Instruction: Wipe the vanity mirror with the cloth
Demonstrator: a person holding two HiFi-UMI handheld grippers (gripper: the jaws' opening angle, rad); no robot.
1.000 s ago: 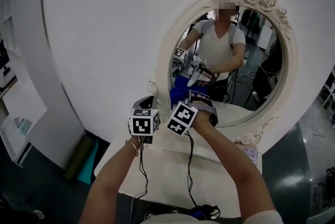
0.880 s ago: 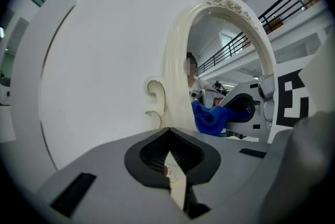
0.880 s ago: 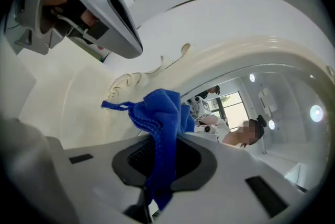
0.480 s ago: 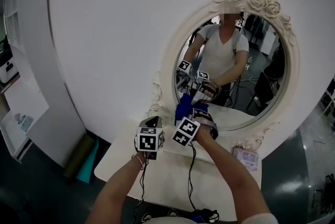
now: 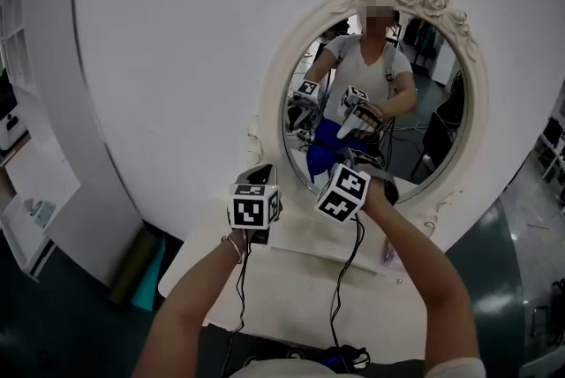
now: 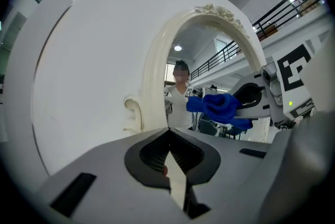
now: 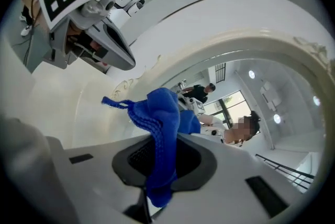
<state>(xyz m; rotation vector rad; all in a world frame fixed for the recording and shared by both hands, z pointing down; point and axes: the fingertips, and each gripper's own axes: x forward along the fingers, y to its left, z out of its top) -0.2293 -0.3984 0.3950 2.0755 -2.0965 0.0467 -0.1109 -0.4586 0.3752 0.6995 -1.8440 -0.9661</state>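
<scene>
Just left of the mirror (image 5: 275, 94), by its lower frame, the left gripper (image 5: 255, 176) has its jaws together on nothing. One oval mirror, cream, with carved roses on top. At its lower glass, the right gripper (image 5: 350, 161) is clamped on the one blue cloth (image 5: 323, 157). Two grippers, each with a black-and-white marker cube (image 5: 254, 210).

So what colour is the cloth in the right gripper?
The cloth is blue, clearest in the right gripper view.
</scene>
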